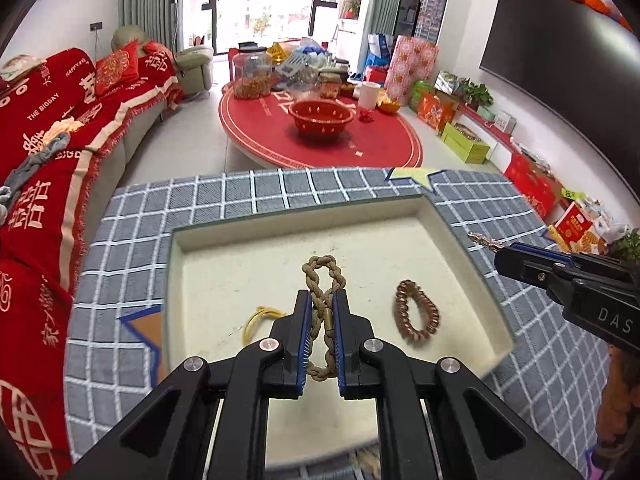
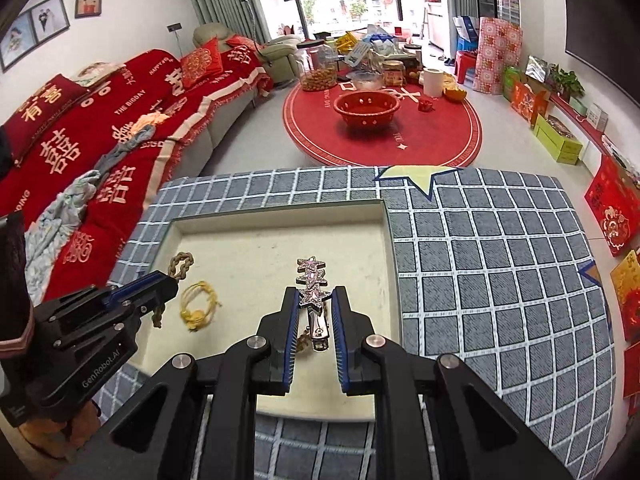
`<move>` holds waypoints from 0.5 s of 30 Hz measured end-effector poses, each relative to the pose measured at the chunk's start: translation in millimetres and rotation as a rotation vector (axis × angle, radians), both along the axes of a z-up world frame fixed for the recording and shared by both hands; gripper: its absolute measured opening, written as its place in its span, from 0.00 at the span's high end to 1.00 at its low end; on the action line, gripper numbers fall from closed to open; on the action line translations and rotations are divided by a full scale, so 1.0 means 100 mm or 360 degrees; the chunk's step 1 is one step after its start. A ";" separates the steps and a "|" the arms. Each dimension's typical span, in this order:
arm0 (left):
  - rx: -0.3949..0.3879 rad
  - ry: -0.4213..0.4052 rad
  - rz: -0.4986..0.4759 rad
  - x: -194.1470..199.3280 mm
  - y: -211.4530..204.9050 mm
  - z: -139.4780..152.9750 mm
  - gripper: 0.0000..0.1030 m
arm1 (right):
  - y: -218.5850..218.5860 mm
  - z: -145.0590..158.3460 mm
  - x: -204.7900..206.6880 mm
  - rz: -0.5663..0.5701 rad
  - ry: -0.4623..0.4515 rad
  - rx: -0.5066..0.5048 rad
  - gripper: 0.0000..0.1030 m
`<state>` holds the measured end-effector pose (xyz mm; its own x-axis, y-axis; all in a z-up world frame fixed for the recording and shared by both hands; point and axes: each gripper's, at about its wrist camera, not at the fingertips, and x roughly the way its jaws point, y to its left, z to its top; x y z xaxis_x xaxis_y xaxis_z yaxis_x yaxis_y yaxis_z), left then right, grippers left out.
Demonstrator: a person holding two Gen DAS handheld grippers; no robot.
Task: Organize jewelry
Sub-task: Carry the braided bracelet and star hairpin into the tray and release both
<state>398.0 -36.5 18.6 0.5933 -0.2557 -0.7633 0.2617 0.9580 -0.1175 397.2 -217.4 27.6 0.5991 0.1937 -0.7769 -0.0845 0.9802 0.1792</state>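
Note:
A shallow cream tray [image 1: 428, 208] [image 2: 384, 216] lies on the blue checked cloth. My left gripper [image 1: 322, 298] is shut on a braided olive cord bracelet [image 1: 322, 270] [image 2: 181, 263], held above the tray's middle. My right gripper [image 2: 314, 294] is shut on a silver hair clip with sparkling stars [image 2: 312, 276], over the tray's right part. In the left wrist view the right gripper [image 1: 498, 252] enters from the right with the clip's tip [image 1: 482, 239] sticking out. A coppery chain bracelet [image 1: 416, 312] and a yellow string bracelet [image 1: 258, 320] [image 2: 198, 304] rest in the tray.
The checked cloth [image 1: 280, 188] [image 2: 500, 280] covers a small table. A red sofa [image 1: 60, 128] stands to the left. Beyond it a round red table [image 1: 360, 140] holds a red bowl [image 1: 321, 117], jars and boxes. Gift boxes line the right wall.

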 end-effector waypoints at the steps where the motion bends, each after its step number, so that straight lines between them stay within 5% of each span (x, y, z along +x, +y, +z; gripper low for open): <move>1: 0.0006 0.0006 0.0007 0.03 -0.02 -0.05 0.77 | 0.00 -0.05 0.03 -0.0009 0.0004 -0.0007 0.83; 15: 0.0129 0.0083 0.0008 0.19 -0.26 -0.48 0.77 | -0.06 -0.67 0.26 -0.0062 0.0129 0.0042 0.83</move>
<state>416.6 -62.8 -29.7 0.5533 -0.1889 -0.8113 0.2527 0.9661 -0.0526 423.3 -223.7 -39.0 0.5419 0.1927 -0.8180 -0.0308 0.9773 0.2098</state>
